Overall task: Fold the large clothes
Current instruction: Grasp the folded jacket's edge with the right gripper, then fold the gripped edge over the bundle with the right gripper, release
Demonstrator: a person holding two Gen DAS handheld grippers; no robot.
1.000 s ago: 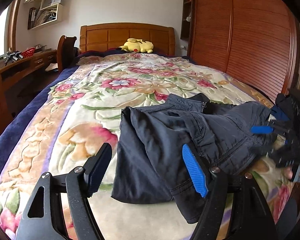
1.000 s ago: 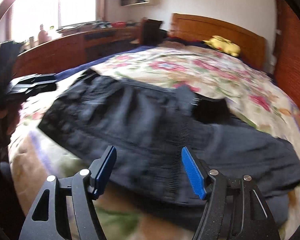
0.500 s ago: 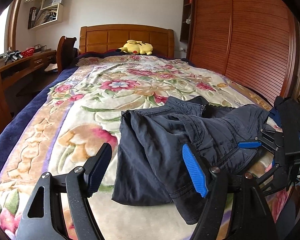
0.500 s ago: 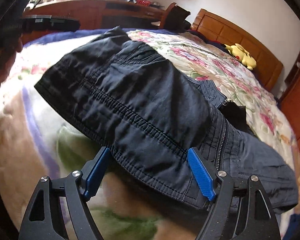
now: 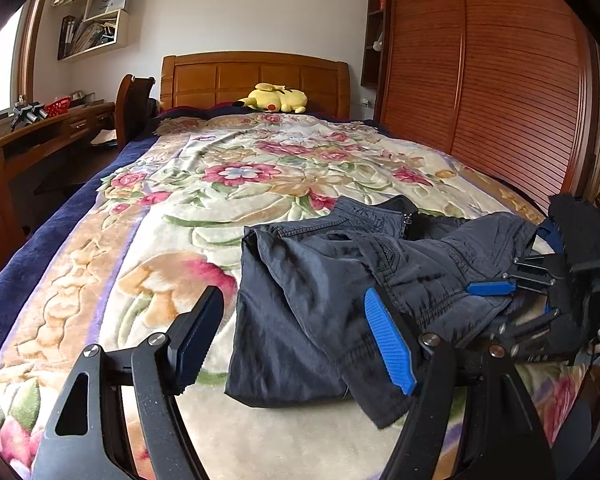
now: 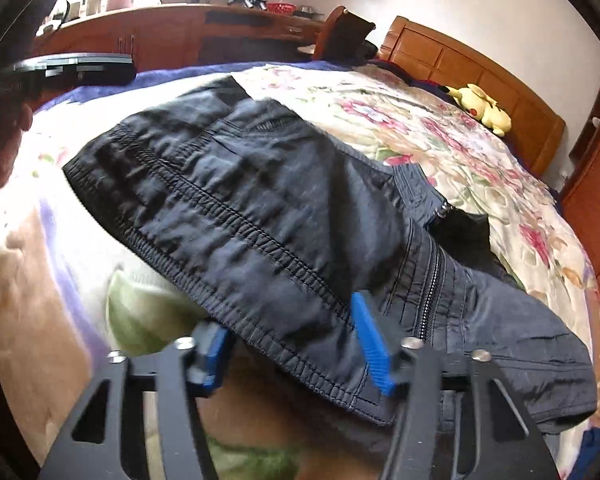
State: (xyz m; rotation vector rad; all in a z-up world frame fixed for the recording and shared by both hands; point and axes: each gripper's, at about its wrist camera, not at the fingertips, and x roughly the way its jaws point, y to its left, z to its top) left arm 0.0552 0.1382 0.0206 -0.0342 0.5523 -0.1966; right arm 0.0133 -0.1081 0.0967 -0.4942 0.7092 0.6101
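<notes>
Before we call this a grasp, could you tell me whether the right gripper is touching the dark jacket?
Cannot tell. In the right wrist view the right gripper is closing with the jacket's elastic hem between its jaws, but blur hides whether the pads press on it.

I'm working in a home bedroom: a wooden bed (image 5: 256, 76) under a floral blanket (image 5: 228, 184), a yellow plush toy (image 5: 276, 98), a slatted wardrobe (image 5: 500, 80) and a desk (image 5: 48, 128).

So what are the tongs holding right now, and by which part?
Left tongs hold nothing, wide open. Right tongs are closing over the dark jacket's elastic hem, which lies between them; firm pinch not confirmed.
</notes>
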